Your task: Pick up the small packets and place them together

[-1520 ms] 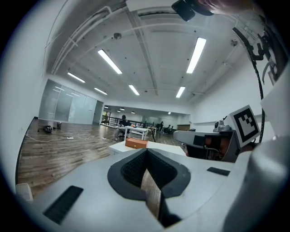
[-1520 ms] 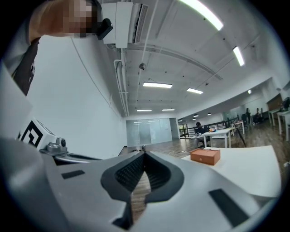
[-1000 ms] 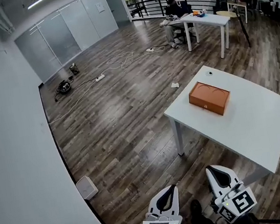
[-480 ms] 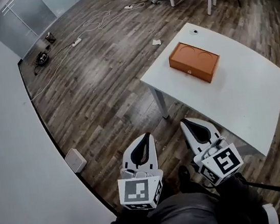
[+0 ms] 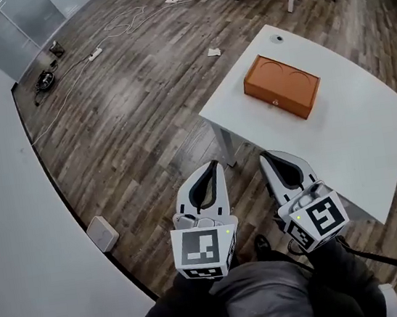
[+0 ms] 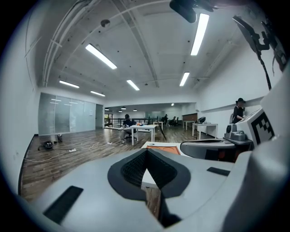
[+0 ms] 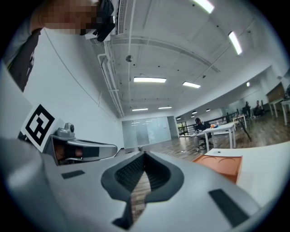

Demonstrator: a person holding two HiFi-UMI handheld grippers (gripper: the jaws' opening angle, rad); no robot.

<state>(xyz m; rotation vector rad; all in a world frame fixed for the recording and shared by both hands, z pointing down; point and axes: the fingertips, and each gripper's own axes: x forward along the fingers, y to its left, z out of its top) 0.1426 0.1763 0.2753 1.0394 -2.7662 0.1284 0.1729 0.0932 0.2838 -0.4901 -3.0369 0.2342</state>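
A white wall [image 5: 16,216] runs down the left, with a small white box [image 5: 103,233] on the floor [image 5: 128,127] at its foot. Further along, a cable [image 5: 66,99] trails over the dark planks to a power strip [image 5: 96,53], and a scrap of paper [image 5: 214,52] lies near the table's far corner. To the right stands the white table [image 5: 356,132], carrying an orange box [image 5: 281,86] and, near its far corner, a small round thing too small to tell. In the left gripper view a person [image 6: 128,122] sits at a far desk.

The person holding the tools stands off the table's near corner, dark sleeves [image 5: 269,298] low in the head view. The left gripper [image 5: 213,165] and right gripper [image 5: 268,157] are held side by side close to the body, roughly level, both pointing towards the table. The left one's tips hang over the floor just beside the table leg; the right one's tips reach the table's near edge.

The left fingers [image 6: 131,167] meet at their tips with nothing between them. The right fingers [image 7: 158,174] are likewise pressed together and empty. The orange box sits well ahead of both, slightly right of the right gripper. Where the packets lie I cannot tell.
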